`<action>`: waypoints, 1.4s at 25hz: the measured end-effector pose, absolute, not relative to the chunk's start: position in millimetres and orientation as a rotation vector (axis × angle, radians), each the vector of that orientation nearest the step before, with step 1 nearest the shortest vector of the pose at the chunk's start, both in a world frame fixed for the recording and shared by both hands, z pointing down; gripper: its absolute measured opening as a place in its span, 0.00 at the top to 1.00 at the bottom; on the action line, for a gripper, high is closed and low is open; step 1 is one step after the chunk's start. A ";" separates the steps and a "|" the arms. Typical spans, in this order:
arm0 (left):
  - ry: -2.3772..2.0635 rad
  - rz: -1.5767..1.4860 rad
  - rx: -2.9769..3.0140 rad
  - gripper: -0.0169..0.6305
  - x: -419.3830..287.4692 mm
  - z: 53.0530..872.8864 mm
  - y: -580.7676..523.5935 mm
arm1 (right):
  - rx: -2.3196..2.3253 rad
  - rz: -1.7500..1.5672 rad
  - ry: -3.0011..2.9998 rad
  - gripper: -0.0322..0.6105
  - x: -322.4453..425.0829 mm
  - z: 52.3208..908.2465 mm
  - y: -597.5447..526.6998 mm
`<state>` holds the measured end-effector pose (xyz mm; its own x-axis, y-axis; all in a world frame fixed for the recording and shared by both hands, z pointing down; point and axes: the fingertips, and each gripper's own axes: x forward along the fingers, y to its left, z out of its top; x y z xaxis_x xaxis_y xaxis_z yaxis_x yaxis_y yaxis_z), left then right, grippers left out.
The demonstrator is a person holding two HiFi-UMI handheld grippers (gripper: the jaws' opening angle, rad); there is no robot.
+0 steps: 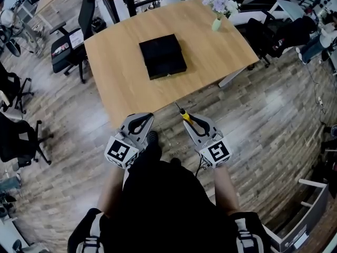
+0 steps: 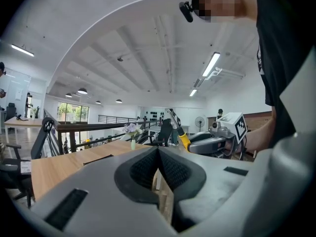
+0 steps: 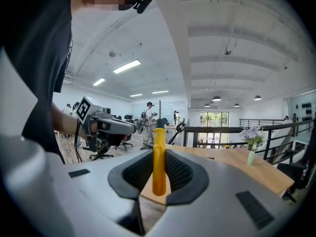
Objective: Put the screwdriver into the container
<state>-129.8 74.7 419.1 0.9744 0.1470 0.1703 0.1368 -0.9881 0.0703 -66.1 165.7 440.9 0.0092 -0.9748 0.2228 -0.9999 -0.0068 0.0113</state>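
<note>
The black box-shaped container (image 1: 162,56) sits in the middle of the wooden table (image 1: 116,83). A screwdriver (image 1: 184,114) with a yellow handle (image 3: 158,163) is clamped between the jaws of my right gripper (image 1: 188,118), its thin shaft pointing up and away toward the table's near edge. That gripper is held in front of the table, short of the container. My left gripper (image 1: 144,117) hangs beside it at the same height, shut with nothing between its jaws. In the left gripper view, the right gripper (image 2: 217,138) and the screwdriver (image 2: 178,130) appear at the right.
A small green vase of flowers (image 1: 217,13) stands at the table's far right corner. Office chairs (image 1: 71,41) stand left of the table, with more dark chairs (image 1: 274,33) at its right. I stand on wood-plank floor (image 1: 263,120) at the near edge.
</note>
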 end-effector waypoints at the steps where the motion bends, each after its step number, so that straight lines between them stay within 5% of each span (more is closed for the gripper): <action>1: 0.225 0.271 3.063 0.94 -125.8 419.0 68.5 | 2.104 0.229 -2.084 0.82 -62.5 441.5 160.2; 35: 0.337 0.223 3.041 0.94 -75.2 421.1 -83.5 | 2.119 0.275 -1.973 0.82 -22.9 463.7 12.7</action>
